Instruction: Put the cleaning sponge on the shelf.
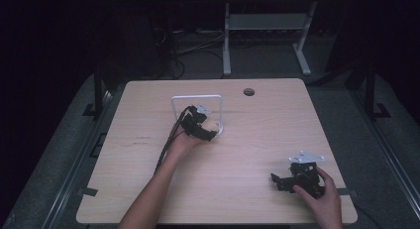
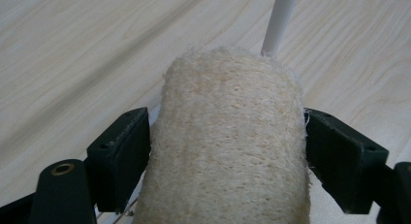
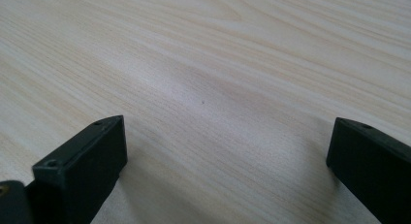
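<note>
Holding a loofah sponge (image 2: 228, 141) between both jaws, the left gripper (image 1: 200, 124) near the middle of the tabletop (image 1: 257, 140), somewhat toward the far edge and left of centre, right beside a white wire rack (image 1: 197, 97). Clamped on the sponge's two sides, pads pressed into the pale fibrous weave, as seen in the left gripper view; one white rod of the rack (image 2: 280, 20) rising just behind the sponge. Judging from this: sponge grasped and brought up to the rack, so roughly midway or later; hard to tell whether resting on the rack's base or carried just above it. Left to do, apparently: settling the sponge in or against the rack and letting go.

Idle near the tabletop's near right corner, the right gripper (image 1: 297, 177), well apart from sponge and rack. Jaws spread wide in the right gripper view, nothing between them but bare pale wood grain (image 3: 218, 88).

Faint small dark print on the tabletop toward its left edge (image 1: 142, 141), too small to read. No brand or label legible on sponge, rack or grippers.
</note>
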Action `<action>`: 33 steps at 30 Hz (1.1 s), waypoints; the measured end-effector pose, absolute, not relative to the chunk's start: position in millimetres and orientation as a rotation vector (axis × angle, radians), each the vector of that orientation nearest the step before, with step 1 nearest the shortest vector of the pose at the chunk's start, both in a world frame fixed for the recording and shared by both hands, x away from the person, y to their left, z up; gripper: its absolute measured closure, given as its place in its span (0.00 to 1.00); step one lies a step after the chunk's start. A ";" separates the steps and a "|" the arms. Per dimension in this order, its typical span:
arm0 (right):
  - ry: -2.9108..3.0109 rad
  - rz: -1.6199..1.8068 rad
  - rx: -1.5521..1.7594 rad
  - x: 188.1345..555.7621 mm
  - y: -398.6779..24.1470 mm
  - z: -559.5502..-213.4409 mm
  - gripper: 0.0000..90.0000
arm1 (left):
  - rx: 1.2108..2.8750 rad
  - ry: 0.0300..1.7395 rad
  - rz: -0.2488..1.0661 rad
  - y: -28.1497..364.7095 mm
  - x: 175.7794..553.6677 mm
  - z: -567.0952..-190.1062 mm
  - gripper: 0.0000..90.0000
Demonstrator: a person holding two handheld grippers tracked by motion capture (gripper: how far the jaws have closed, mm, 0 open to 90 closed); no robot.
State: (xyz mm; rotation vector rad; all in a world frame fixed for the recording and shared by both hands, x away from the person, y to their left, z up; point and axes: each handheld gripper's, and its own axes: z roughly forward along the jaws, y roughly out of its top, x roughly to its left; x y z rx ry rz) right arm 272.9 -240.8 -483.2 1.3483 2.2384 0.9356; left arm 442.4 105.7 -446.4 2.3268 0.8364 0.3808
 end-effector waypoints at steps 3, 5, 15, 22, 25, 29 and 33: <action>2.239 0.934 1.348 272.8 -240.8 -483.1 0.01 | 2.310 0.841 0.377 106.6 440.9 -443.1 0.21; 2.240 0.934 1.347 272.8 -240.8 -483.1 0.01 | 2.298 0.840 0.377 107.2 439.9 -440.4 0.21; 2.240 0.935 1.347 272.8 -240.8 -483.1 0.01 | 2.245 0.833 0.380 111.7 432.5 -426.9 0.22; 2.240 0.934 1.347 272.8 -240.8 -483.1 0.01 | 2.209 0.821 0.403 117.8 425.8 -419.3 0.28; 2.240 0.934 1.346 272.8 -240.8 -483.1 0.01 | 2.191 0.813 0.409 120.9 421.9 -415.7 0.31; 2.240 0.935 1.346 272.8 -240.8 -483.1 0.01 | 2.167 0.792 0.422 126.7 414.9 -409.4 0.40; 2.240 0.934 1.347 272.8 -240.8 -483.1 0.01 | 2.158 0.772 0.409 132.4 406.7 -403.3 0.51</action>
